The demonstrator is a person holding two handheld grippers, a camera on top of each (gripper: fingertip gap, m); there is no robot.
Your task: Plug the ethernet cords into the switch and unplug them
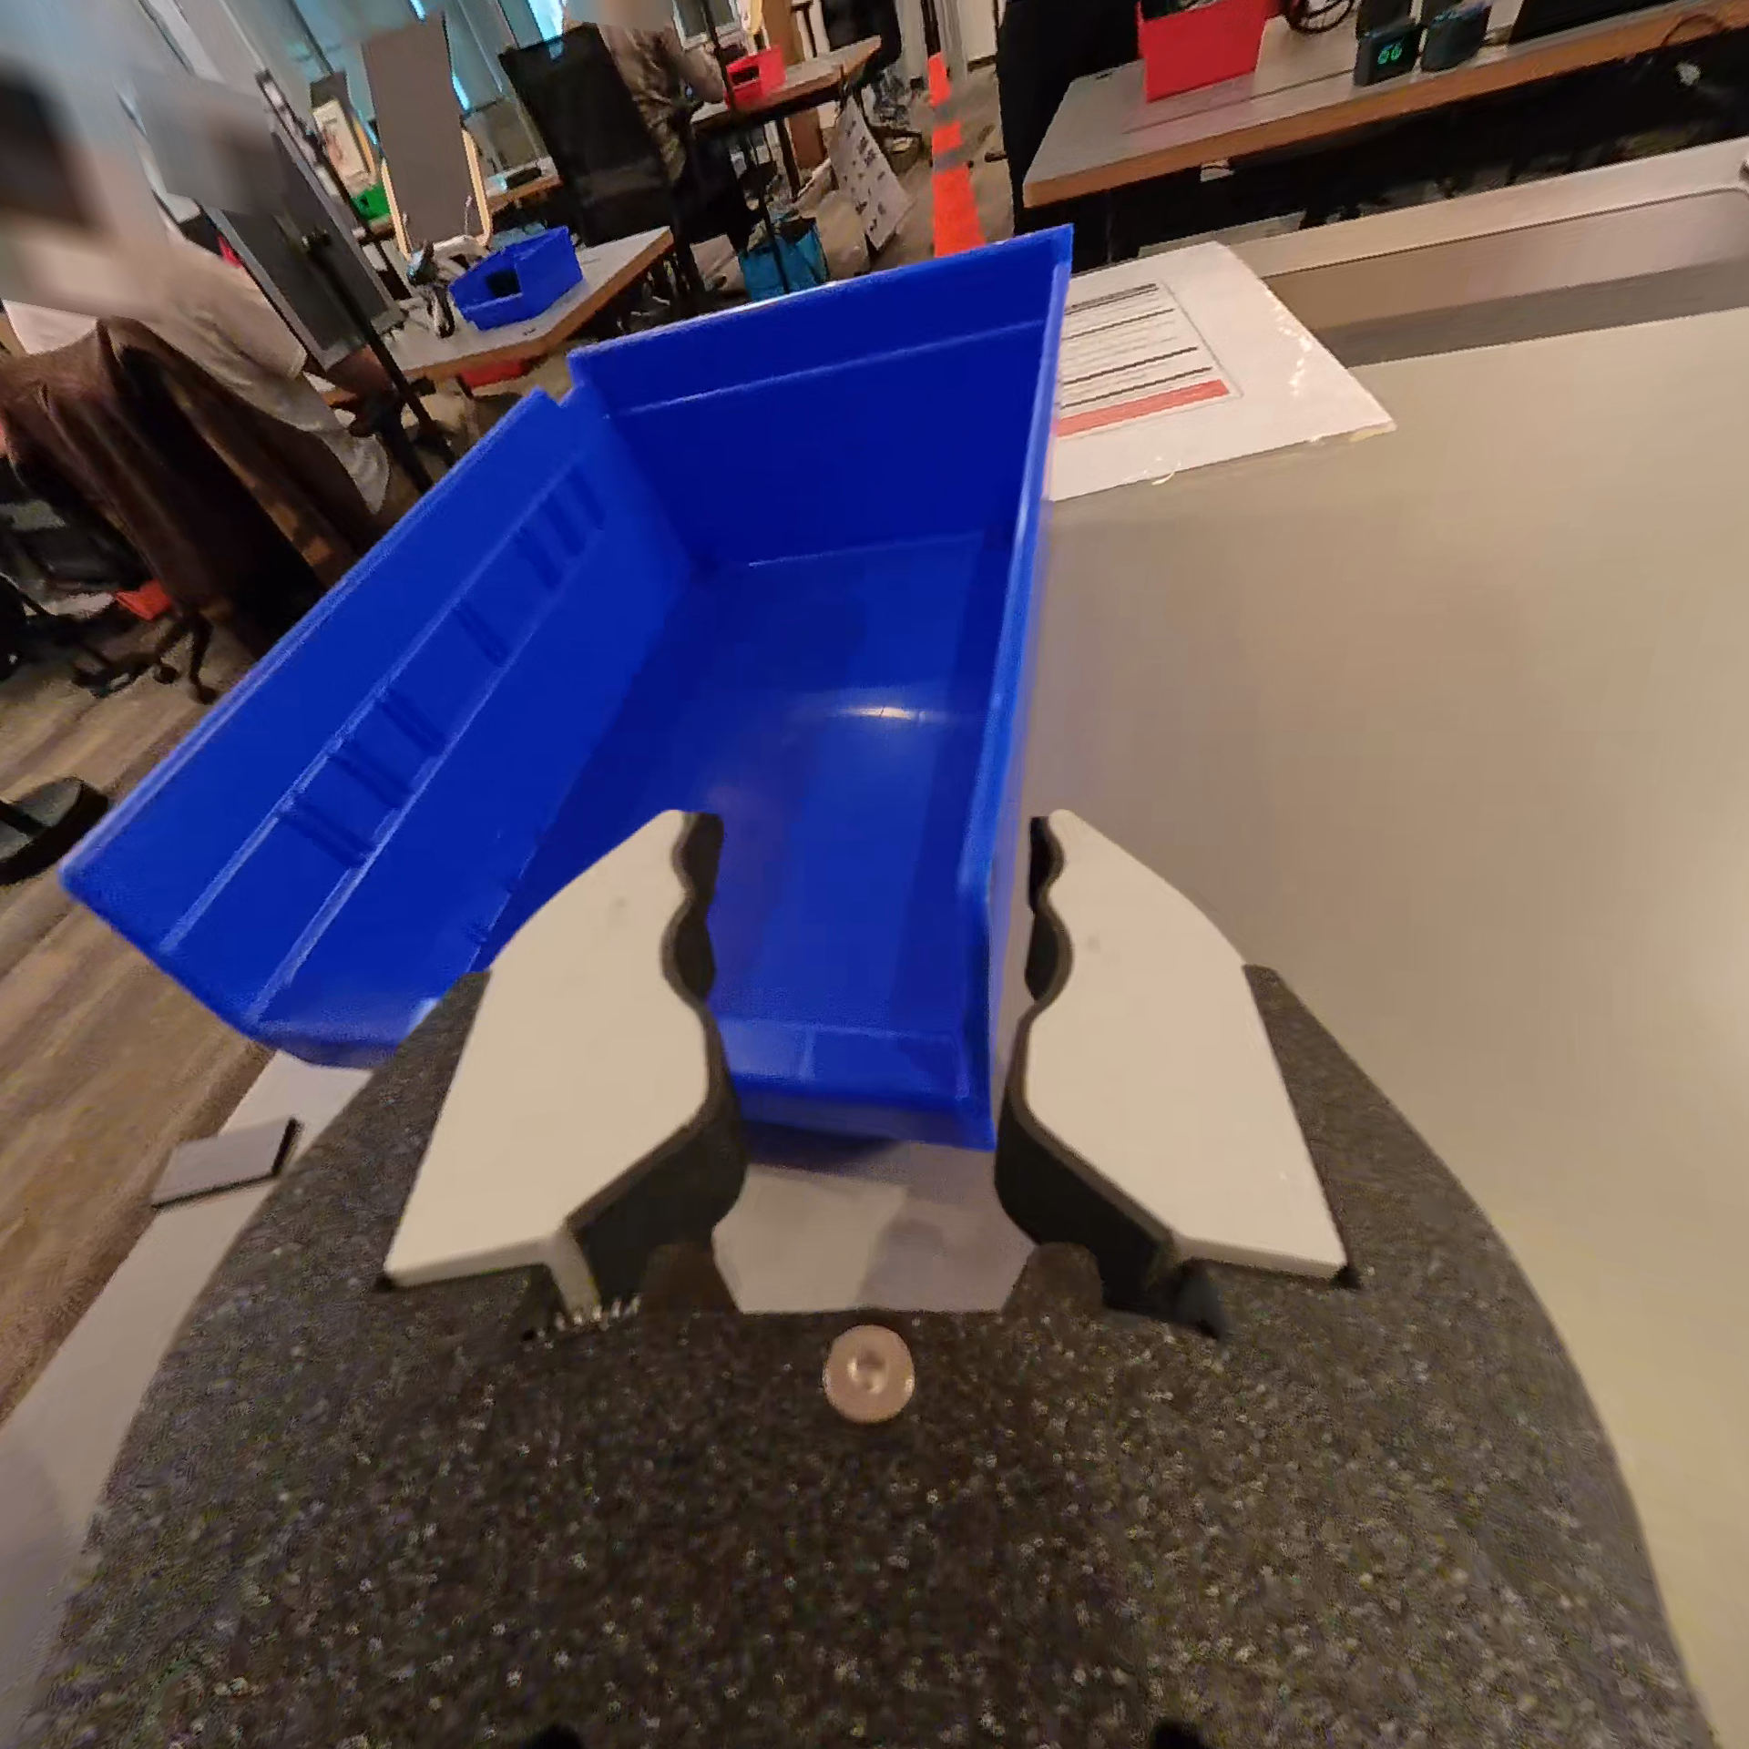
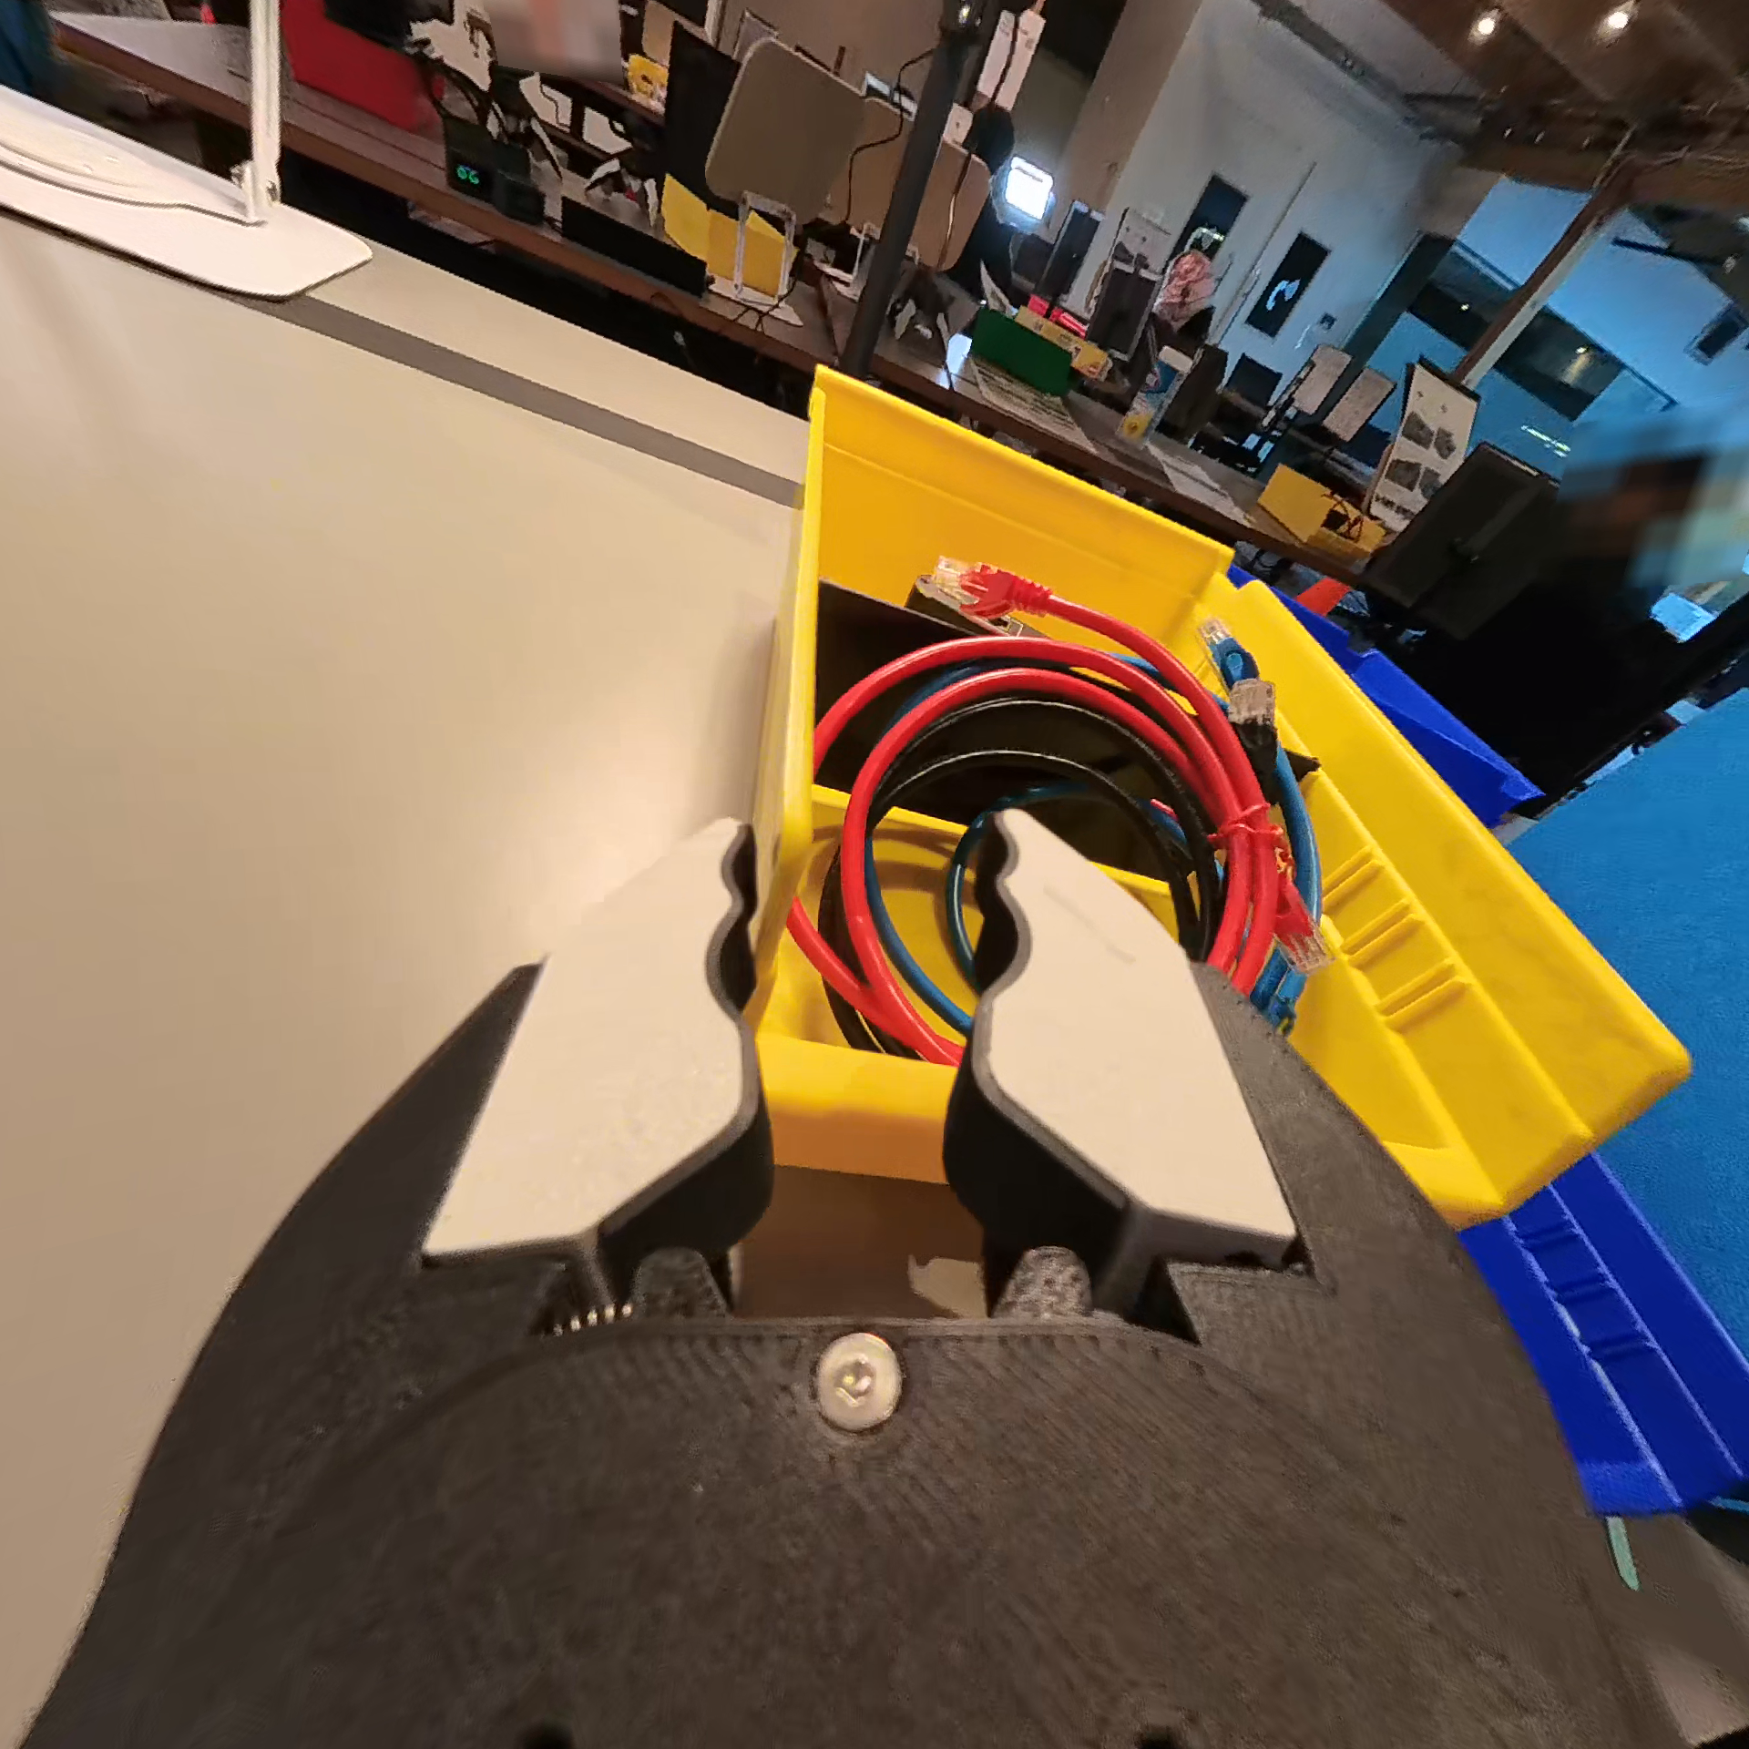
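Observation:
A yellow bin on the grey table holds coiled ethernet cords: a red one, a blue one and a black one. They lie on a black switch at the bin's far end. My right gripper is open and straddles the bin's left wall, with one finger inside over the cords. An empty blue bin sits at the table's left edge. My left gripper is open and straddles its right wall, with one finger inside.
A laminated sheet lies on the table beyond the blue bin. A white lamp base stands at the far left. Another blue bin sits under the yellow one's right side. Other tables and people are behind. Tip to tip, the grippers are about 80 cm apart.

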